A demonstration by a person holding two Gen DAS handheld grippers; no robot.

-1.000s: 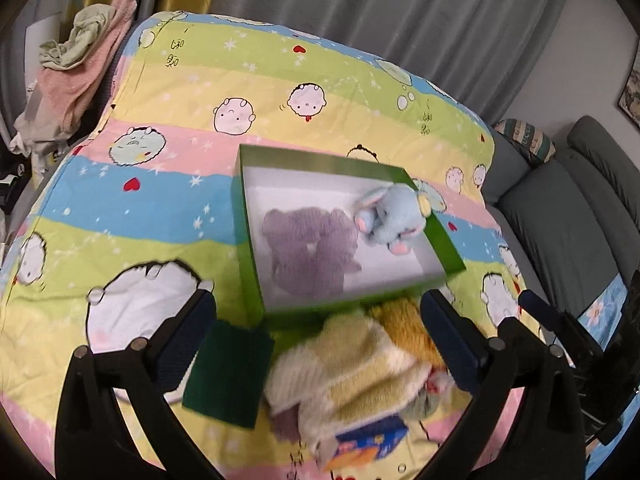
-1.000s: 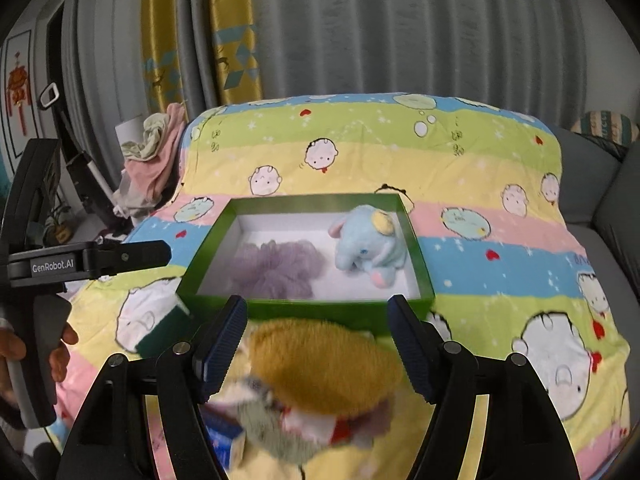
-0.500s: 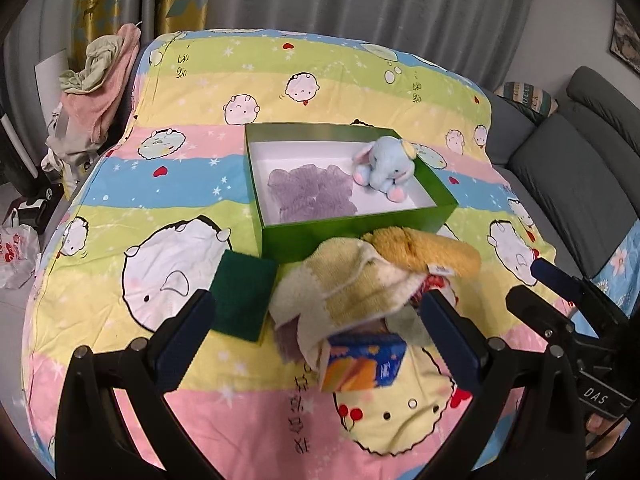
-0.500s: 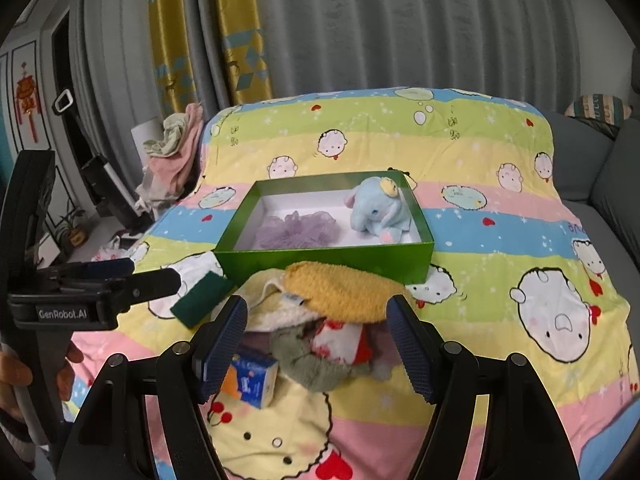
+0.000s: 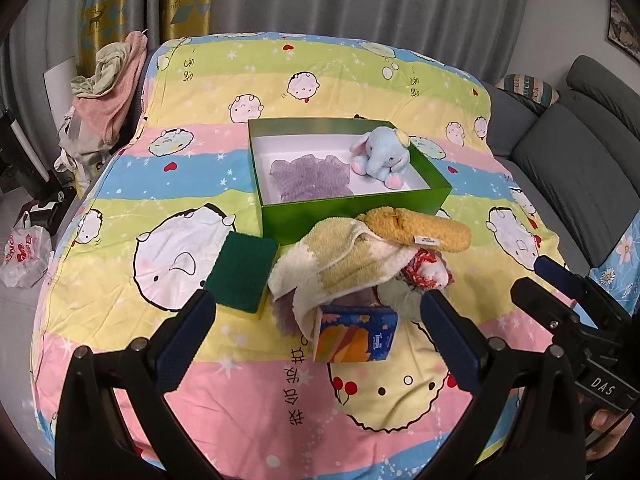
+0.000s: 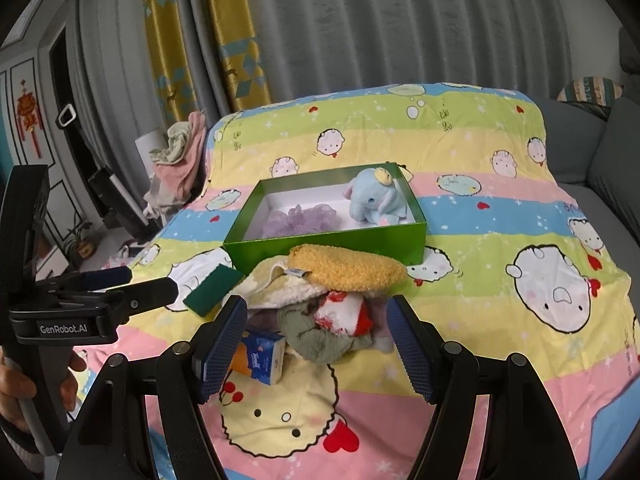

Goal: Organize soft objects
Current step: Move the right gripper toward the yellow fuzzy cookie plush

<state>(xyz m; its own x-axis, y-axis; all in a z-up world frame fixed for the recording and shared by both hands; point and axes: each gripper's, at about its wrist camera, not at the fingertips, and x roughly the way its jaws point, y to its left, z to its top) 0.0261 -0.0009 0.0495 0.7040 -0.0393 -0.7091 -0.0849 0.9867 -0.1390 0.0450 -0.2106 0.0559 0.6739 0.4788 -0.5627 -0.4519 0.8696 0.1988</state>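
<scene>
OK, both tools are spread apart and empty: left tool (image 5: 316, 332) and right tool (image 6: 316, 340) hang above the near side of the pile, touching nothing.

The pile sits on the cartoon-print blanket (image 5: 160, 184), just in front of the green box (image 5: 432, 196). The box already holds a blue plush elephant (image 5: 382, 154) and a lilac mesh puff (image 5: 310, 174).

Handling, by my read:
- Yellow fuzzy piece (image 5: 428, 230): top of the heap, resting against the box's front wall. Light and limp, it will droop from the tool. Pinch it mid-body where the pile is thickest, not at the edge.
- Cream-and-green towel (image 5: 340, 268): draped over the things below. It is bulkier and will drag its neighbours if pulled sideways, so lift it straight up by a bunched fold.
- Red-and-white fluffy item (image 6: 340, 312) and grey-green cloth (image 6: 316, 340): tangled together under the towel, so they may come up as one clump.
- Dark green scouring pad (image 5: 242, 272): flat on the blanket beside the pile. It is springy but holds its shape; take it across the short edges.
- Blue-and-orange tissue pack (image 5: 354, 334): half under the towel's near edge, with slick wrap that crushes easily. Squeeze it lightly on the broad faces.

Writing:
- "GenRobot.AI" on the left tool's body, seen from the right wrist view.
- "DAS" on the right tool's body, seen from the left wrist view.
- Small white tag on the yellow piece and print on the tissue pack: too small to read.
- Blanket carries handwritten-style characters; I can't make them out reliably.
</scene>
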